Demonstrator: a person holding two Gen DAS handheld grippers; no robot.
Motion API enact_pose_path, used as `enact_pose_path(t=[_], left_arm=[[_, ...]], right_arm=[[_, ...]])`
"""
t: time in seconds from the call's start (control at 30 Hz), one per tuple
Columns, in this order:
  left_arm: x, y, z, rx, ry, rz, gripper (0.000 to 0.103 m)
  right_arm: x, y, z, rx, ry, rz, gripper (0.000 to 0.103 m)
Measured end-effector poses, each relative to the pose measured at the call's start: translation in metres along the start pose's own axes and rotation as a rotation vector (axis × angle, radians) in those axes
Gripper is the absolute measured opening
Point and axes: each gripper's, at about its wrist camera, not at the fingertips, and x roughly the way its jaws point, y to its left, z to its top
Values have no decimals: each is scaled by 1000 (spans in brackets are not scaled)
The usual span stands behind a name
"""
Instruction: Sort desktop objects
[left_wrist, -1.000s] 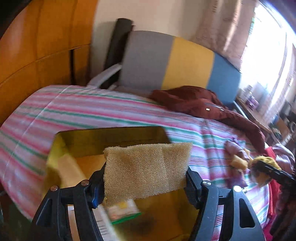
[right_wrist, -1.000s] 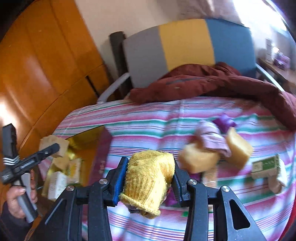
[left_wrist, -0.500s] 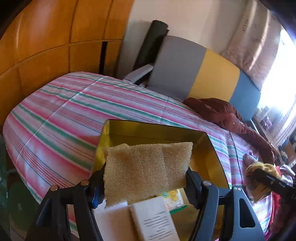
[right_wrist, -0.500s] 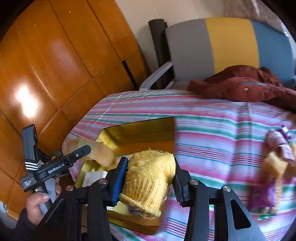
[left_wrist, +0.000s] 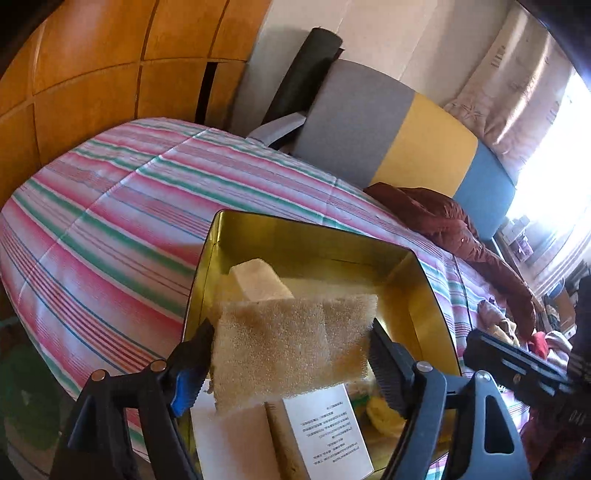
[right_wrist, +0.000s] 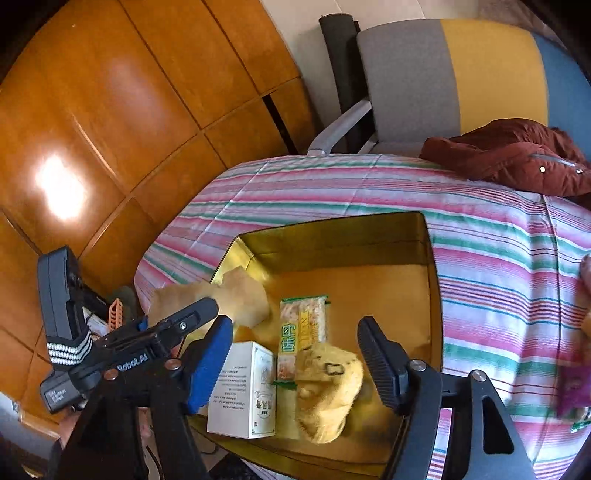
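Sponge (left_wrist: 291, 347) clamped between the jaws of the left gripper (left_wrist: 291, 354), held above the near end of a gold tin (left_wrist: 306, 236). Tin open-topped, resting on a striped cloth (left_wrist: 110, 229) that covers the table. Inside the tin: a second sponge (left_wrist: 258, 282) toward the far left corner, a white box (left_wrist: 328, 432) with small print at the near edge, and a snack packet (right_wrist: 301, 332) with a green trim lying flat on the floor of the tin, just beside the box.

Jaws of the right gripper (right_wrist: 295, 358) spread wide apart, gripping nothing. Yellow sock (right_wrist: 327, 391) below and between them, lying in the tin beside the box and overlapping the near end of the packet; slightly blurred, clear of both jaws. Right gripper positioned over the near part of the tin, the left gripper with its sponge visible at the left of the right wrist view.

Beyond the tin: a chair (right_wrist: 454, 77) with grey, yellow and blue panels against the far edge of the table, a maroon jacket (right_wrist: 517, 158) draped at the table's far right, and wooden panelling (right_wrist: 129, 92) along the left wall. More small items (left_wrist: 495, 317) heaped on the cloth to the right, too blurred to identify.
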Motion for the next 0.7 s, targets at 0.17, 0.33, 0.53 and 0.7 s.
enact_pose_path(t=[0.17,0.33,0.53,0.7], left_arm=[[2,1,0,-2,-3,1,84],[0,-3,5,-12,-24,-68,84],[-21,0,7,-5,-107,8,84],[-27,2,-2,55,-111,161,80]], right_arm=[[5,0,-8,11,20,-12,79],[3,-2,-18,10,22,-42,84],[-5,-2,-25,-8,5,-96,88],[-9,2,-30,-30,-5,-123,90]])
